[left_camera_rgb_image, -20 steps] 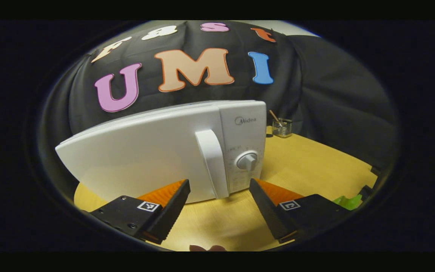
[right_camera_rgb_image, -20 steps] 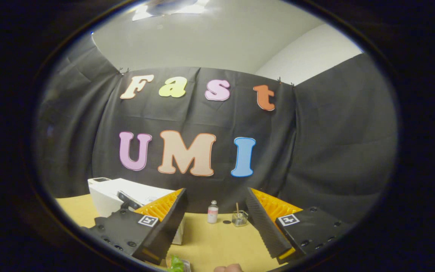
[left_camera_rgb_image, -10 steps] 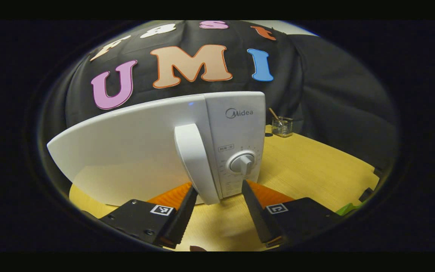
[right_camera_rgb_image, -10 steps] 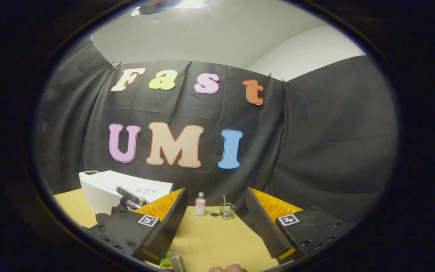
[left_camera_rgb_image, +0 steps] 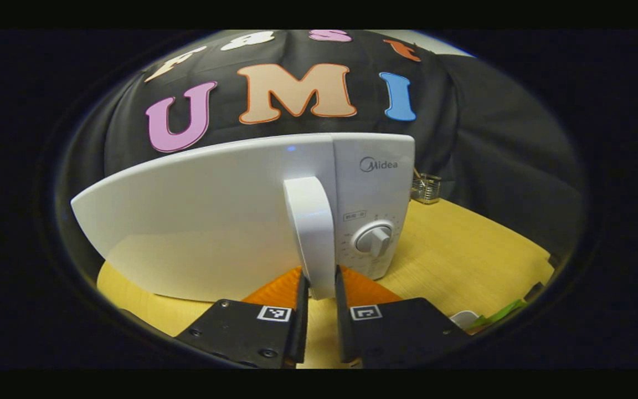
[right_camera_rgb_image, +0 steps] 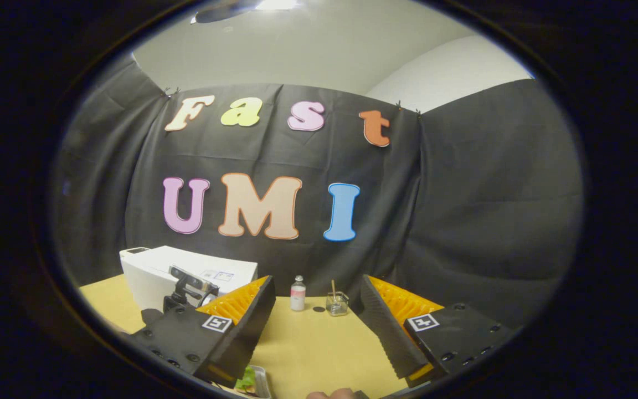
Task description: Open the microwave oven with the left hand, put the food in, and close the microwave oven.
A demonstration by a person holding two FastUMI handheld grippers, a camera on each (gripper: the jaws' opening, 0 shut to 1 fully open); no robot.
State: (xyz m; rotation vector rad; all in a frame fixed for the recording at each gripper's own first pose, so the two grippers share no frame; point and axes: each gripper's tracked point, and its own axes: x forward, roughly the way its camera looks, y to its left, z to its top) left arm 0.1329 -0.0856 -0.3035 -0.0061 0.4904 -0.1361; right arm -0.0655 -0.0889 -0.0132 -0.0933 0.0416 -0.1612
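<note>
The white microwave [left_camera_rgb_image: 230, 210] stands on the table with its door closed against the body. My left gripper [left_camera_rgb_image: 319, 291] is shut on the lower end of the vertical door handle [left_camera_rgb_image: 310, 221], one finger on each side. The dial [left_camera_rgb_image: 373, 239] sits just right of the handle. The food, green leaves in a small tray [right_camera_rgb_image: 250, 379], lies under my right gripper [right_camera_rgb_image: 316, 288], which hangs open and holds nothing. In the left gripper view the tray's white rim [left_camera_rgb_image: 463, 317] and the greens [left_camera_rgb_image: 499, 315] show at the lower right. The microwave [right_camera_rgb_image: 186, 269] also appears far left in the right gripper view.
On the wooden table [left_camera_rgb_image: 463, 249], a small bottle [right_camera_rgb_image: 297, 293] and a glass jar with a stick [right_camera_rgb_image: 336, 303] stand at the back by the black cloth wall. The jar [left_camera_rgb_image: 426, 187] is just right of the microwave. A fingertip [right_camera_rgb_image: 333, 394] shows at the bottom edge.
My left gripper moved up to the door handle and its fingers closed from wide open onto the handle's lower end. The right gripper stayed open and shifted only slightly.
</note>
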